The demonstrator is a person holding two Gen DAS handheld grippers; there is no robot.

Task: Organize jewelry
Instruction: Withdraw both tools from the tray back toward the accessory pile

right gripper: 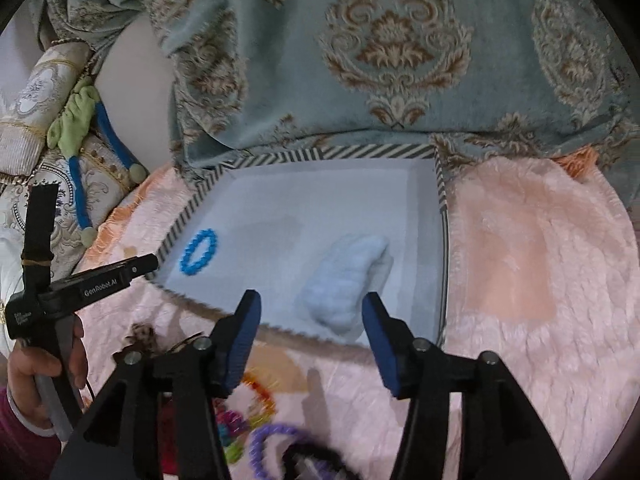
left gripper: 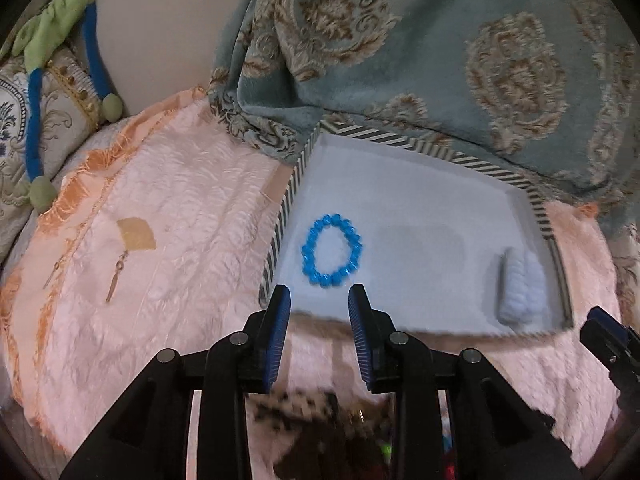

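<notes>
You see a bright blue beaded bracelet (left gripper: 331, 251) in a white tray (left gripper: 404, 184) rimmed with black-and-white diagonal stripes, beside a pale blue fluffy scrunchie (right gripper: 347, 284). Under it lies a pink fuzzy blanket (left gripper: 192, 200); behind hangs teal fabric (right gripper: 392, 52) with tan damask medallions.

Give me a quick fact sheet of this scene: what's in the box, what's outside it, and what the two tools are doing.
Box: striped-edge tray, pale lining
Inside tray: blue bead bracelet; pale blue fluffy item
Outside tray: gold earrings on pink furry blanket; purple bead bracelet near the front
Left gripper: jaws open, empty, near the blue bracelet
Right gripper: jaws open, empty
</notes>
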